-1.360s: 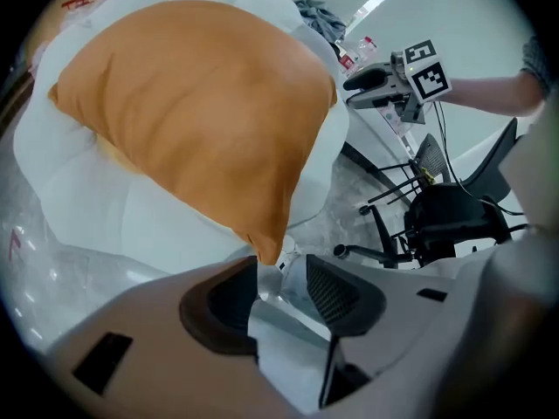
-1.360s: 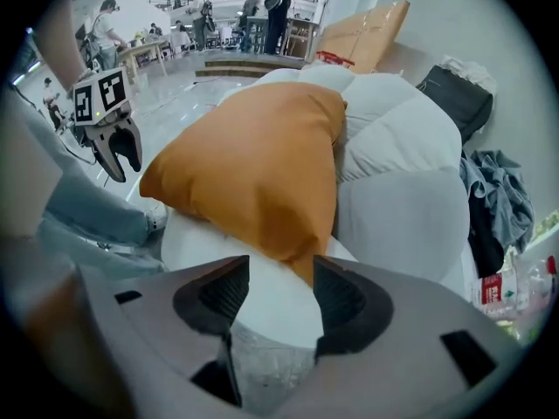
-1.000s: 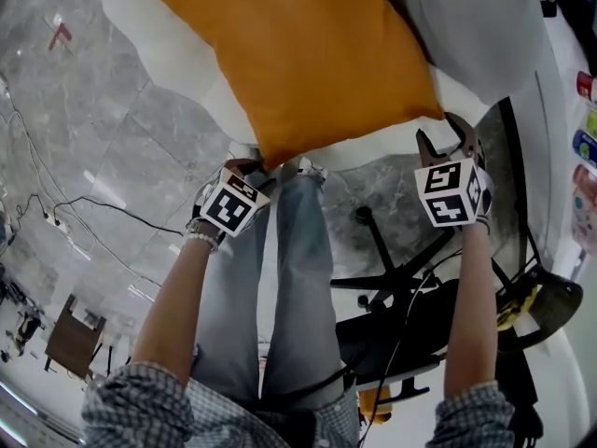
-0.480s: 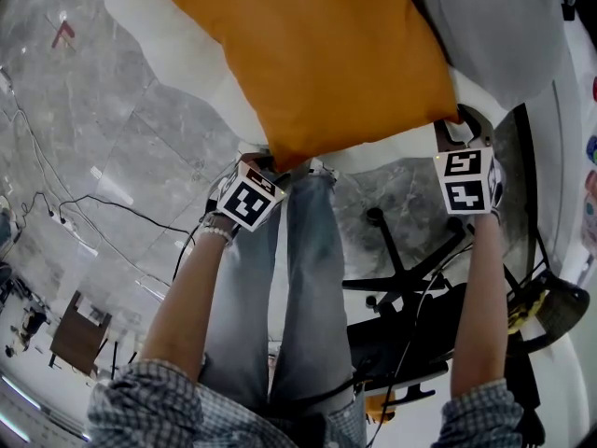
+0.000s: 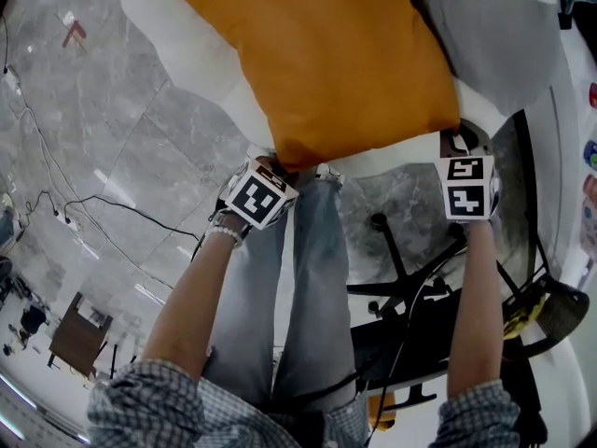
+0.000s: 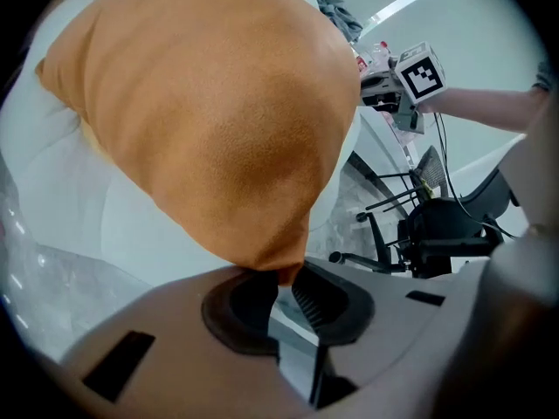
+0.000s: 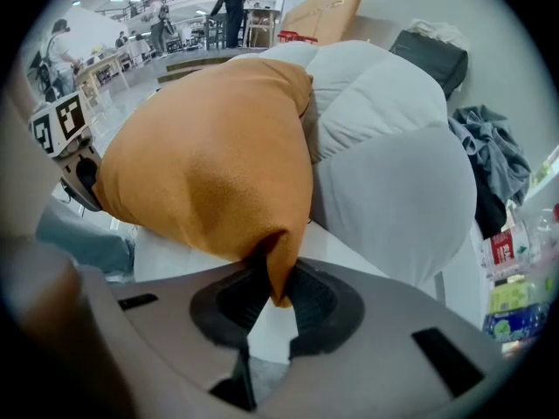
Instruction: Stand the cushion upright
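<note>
The orange cushion (image 5: 326, 54) lies flat on a white seat (image 5: 182, 54), its near edge toward me. My left gripper (image 5: 277, 164) is at the cushion's near left corner. In the left gripper view the jaws have just been closing, and that corner (image 6: 281, 267) is pinched between the pads of the left gripper (image 6: 284, 279). My right gripper (image 5: 454, 140) is at the near right corner. Its jaws have also just been closing, and in the right gripper view a fold of the orange cushion (image 7: 210, 164) hangs pressed between the pads of the right gripper (image 7: 275, 297).
A grey cushion (image 5: 494, 35) (image 7: 393, 164) lies against the orange one's right side. A black office chair (image 5: 410, 287) stands below the right gripper, beside my legs in jeans (image 5: 298, 278). Cables (image 5: 93, 203) run over the marble floor at the left. Bottles (image 7: 515, 295) stand at far right.
Both grippers have moved in onto the cushion's near corners. The right jaws, wide open a second ago, have shut on the right corner. The left gripper has slid slightly right.
</note>
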Demonstrator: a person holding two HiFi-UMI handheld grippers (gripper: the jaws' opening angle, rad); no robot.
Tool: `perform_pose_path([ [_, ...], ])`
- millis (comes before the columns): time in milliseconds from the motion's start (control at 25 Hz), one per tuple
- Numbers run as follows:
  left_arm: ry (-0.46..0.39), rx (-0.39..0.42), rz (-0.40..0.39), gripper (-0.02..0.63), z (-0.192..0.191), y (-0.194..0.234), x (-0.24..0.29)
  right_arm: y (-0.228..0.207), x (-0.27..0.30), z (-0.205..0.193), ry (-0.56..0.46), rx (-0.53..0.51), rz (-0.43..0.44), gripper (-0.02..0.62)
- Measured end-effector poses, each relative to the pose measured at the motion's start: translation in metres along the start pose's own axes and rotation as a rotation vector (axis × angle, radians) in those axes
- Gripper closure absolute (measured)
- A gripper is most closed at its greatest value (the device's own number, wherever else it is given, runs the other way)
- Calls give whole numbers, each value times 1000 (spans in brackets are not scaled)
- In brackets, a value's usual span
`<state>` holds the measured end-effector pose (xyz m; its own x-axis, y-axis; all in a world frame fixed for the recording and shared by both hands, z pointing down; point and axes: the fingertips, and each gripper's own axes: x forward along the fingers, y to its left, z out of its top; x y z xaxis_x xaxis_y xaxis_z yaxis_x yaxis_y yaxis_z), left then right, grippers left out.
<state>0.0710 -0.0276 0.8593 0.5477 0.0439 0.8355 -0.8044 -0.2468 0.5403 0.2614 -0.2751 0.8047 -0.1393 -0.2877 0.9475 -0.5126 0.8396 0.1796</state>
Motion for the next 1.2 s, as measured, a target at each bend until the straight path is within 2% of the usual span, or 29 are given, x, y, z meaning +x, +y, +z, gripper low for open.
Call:
perform_pose_path([
  [200,24,47,-16,554,-3,-18,-32,-2,-31,11,-13,91,-8,538],
  [400,-11,-9,-63,557,5,-36,-72,-6,-68,32,-42,158,-30,543],
  [600,-32,8,-97,557,9,-58,-120,-11,-112,55,-71,186,-37,545],
  [800,-130,-42,-139,558,29,-68,-176,-20,-153,87,-136,179,-35,546],
  [1000,-223,-35,-124,560,40,-71,-233,-19,-187,117,-203,198,-12,551],
  [1200,-339,-47,-151,561,49,-79,-293,-16,-223,143,-265,239,18,551],
])
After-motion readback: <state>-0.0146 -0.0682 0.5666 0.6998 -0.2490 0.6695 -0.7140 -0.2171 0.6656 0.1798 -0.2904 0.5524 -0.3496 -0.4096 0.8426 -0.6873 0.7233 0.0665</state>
